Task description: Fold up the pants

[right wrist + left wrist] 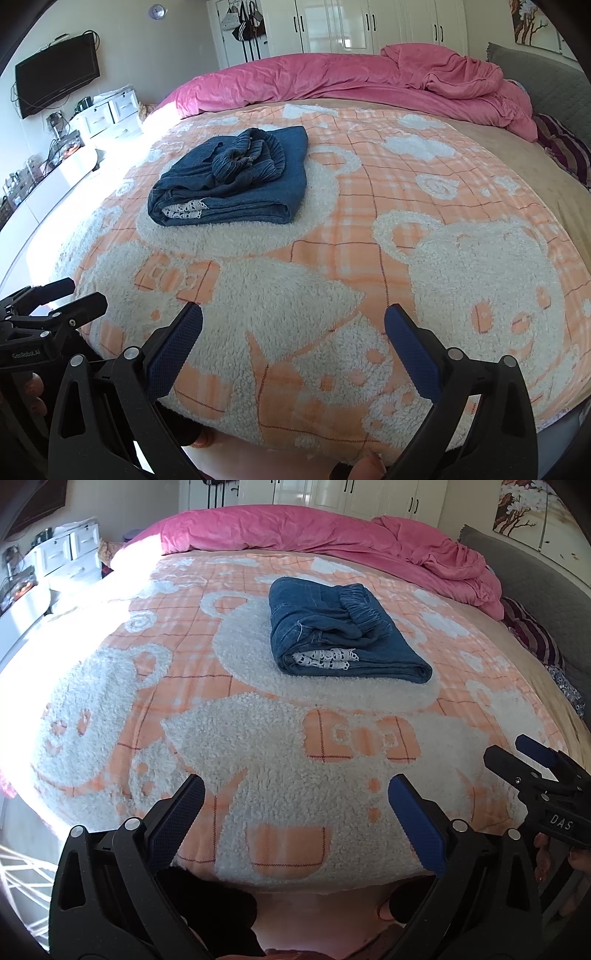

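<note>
Pants [343, 631] folded on patterned blanket [258, 738], pink duvet [332, 531] behind, possibly crumpled, left claw [295, 808] and right claw [293, 328] both wide, empty.

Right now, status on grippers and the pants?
Left gripper open, empty. Right gripper open, empty. Pants folded on blanket, untouched. Nothing in the way.

The black left gripper with blue pads [295, 794] was spread wide and empty; beside it, the matching black right gripper [293, 314] likewise gaped, holding nothing.
</note>
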A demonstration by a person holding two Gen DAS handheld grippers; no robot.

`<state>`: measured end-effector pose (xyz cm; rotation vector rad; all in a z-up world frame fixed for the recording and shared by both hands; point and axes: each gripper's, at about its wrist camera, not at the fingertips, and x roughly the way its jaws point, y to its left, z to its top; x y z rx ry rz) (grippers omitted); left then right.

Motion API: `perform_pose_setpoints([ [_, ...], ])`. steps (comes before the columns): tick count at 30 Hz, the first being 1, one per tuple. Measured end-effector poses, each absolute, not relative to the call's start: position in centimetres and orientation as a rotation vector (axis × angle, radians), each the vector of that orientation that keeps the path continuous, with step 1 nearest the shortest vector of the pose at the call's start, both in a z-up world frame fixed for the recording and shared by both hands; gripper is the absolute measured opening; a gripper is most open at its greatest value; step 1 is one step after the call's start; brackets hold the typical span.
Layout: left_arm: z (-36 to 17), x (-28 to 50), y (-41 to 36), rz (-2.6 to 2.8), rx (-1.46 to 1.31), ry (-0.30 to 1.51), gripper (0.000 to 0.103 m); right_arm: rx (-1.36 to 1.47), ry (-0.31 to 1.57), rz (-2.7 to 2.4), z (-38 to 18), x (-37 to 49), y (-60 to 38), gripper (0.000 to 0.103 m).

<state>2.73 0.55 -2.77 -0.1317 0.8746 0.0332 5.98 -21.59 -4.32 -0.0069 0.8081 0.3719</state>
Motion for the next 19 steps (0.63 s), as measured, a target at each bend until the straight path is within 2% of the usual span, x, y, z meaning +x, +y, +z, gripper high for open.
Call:
perform_pose_setpoints([
  [10,0.1,5.7,6.1,0.061,-0.206,0.794,0.094,0.057,0.831,0.268,-4.2,10.0,-26.3,0.098],
  [13,0.1,10.0,10.1,0.191,-0.112,0.833,0.094,0.077,0.823,0.158,-3.4,12.7,-31.0,0.098],
  [19,-3.2,18.8,21.3,0.433,-0.12,0.973,0.094,0.081,0.883,-0.128,-4.2,21.3,-42.6,0.098],
])
